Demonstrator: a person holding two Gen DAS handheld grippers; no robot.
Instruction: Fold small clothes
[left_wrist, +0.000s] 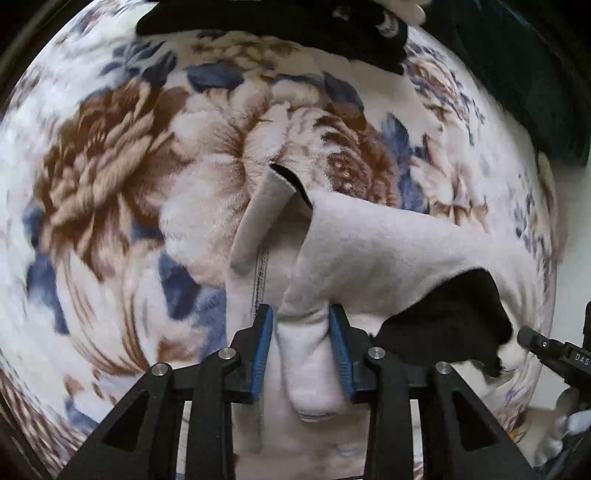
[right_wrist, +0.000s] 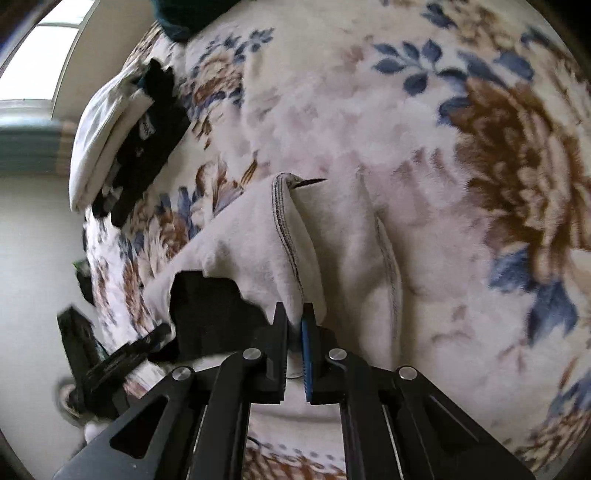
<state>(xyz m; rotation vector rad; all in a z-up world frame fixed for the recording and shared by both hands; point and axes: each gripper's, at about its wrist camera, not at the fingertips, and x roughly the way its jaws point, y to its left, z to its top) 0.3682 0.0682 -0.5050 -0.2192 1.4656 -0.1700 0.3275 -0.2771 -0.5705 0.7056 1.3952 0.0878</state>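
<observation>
A small cream fleece garment with a black inner side and dark stitched seams hangs lifted over a floral blanket. My left gripper is shut on a bunched fold of it. My right gripper is shut on a thin edge of the same garment, next to its stitched seam. The black lining shows at the left in the right wrist view. The right gripper's tip shows at the right edge of the left wrist view.
A stack of folded clothes, white and black, lies at the blanket's edge; it shows at the top of the left wrist view. A dark green cloth lies far right. A window and wall are beyond the bed edge.
</observation>
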